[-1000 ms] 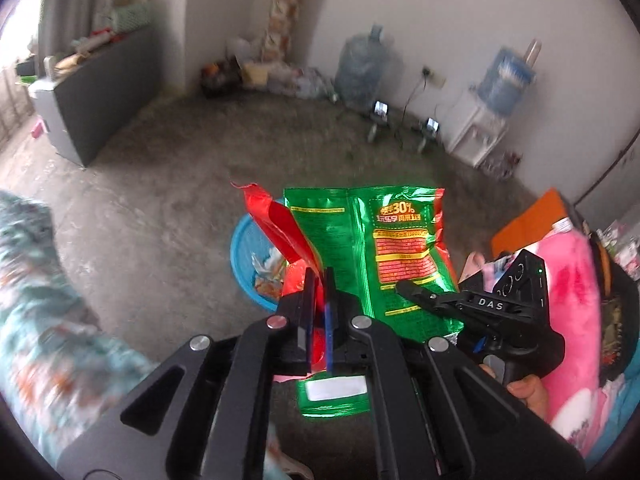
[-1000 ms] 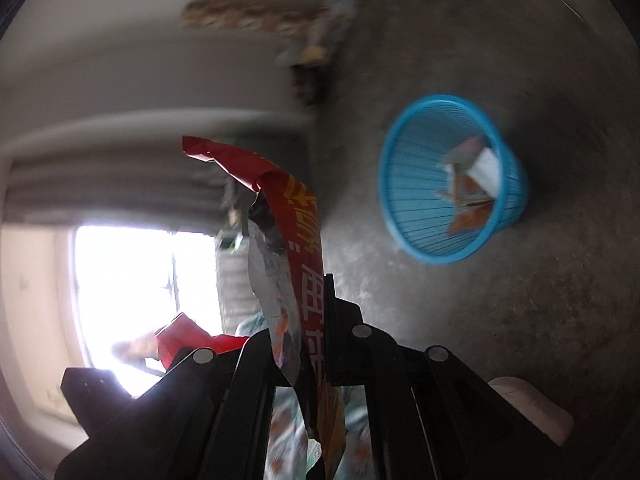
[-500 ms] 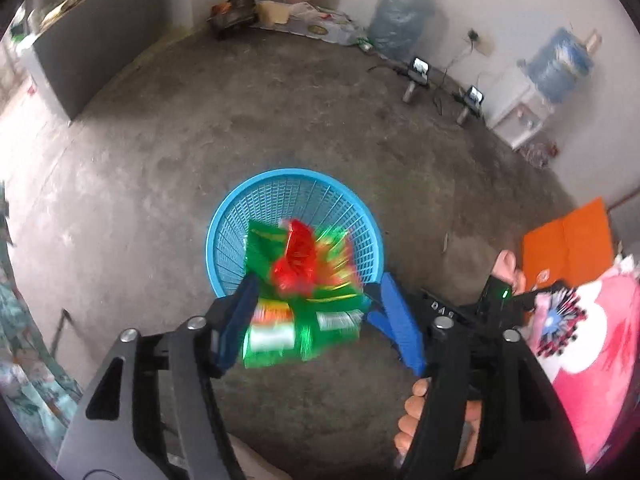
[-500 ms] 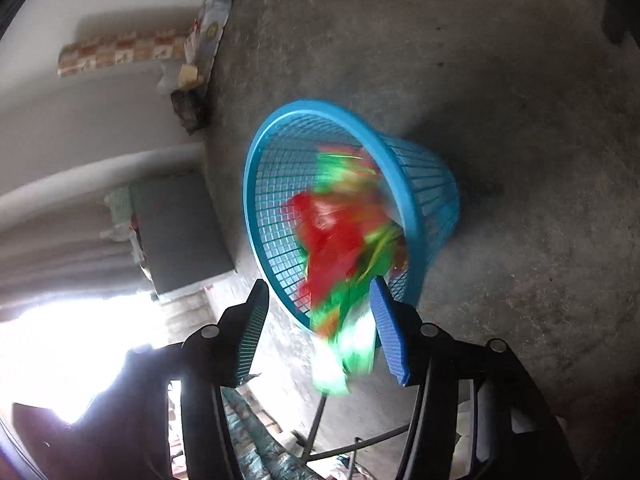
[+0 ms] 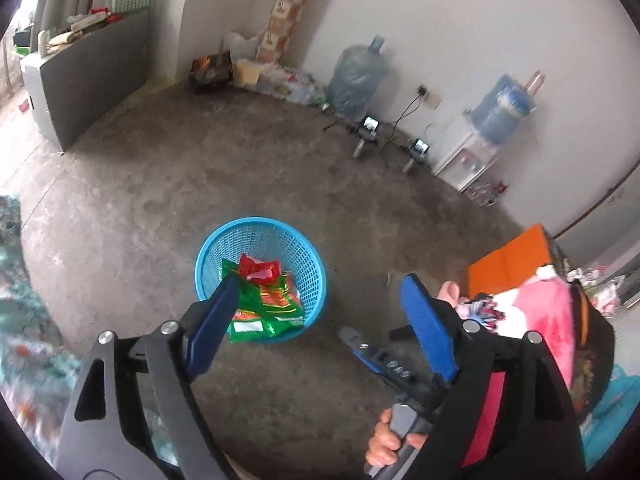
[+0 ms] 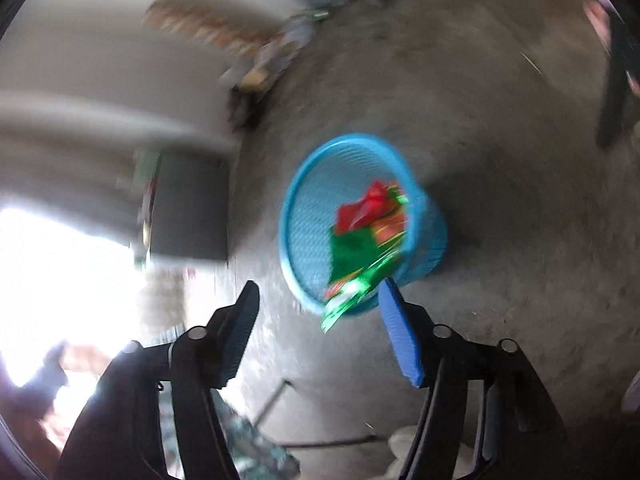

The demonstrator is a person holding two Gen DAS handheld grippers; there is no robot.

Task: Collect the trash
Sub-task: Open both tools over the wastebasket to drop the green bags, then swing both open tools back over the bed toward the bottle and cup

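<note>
Both our grippers, left gripper [image 5: 316, 316] and right gripper [image 6: 320, 328], are spread empty; ahead, the wrappers [image 5: 266, 304] lie in the blue basket [image 5: 312, 256], so it collects them.

Our left gripper [image 5: 320, 312] hangs wide apart and empty; beyond it the blue basket [image 5: 260, 232] stands on the concrete floor [image 5: 160, 184]; a green wrapper [image 5: 272, 312] and red wrapper [image 5: 260, 270] lie inside.

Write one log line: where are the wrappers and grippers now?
left gripper: open | right gripper: open | green wrapper, red wrapper: in blue basket
</note>
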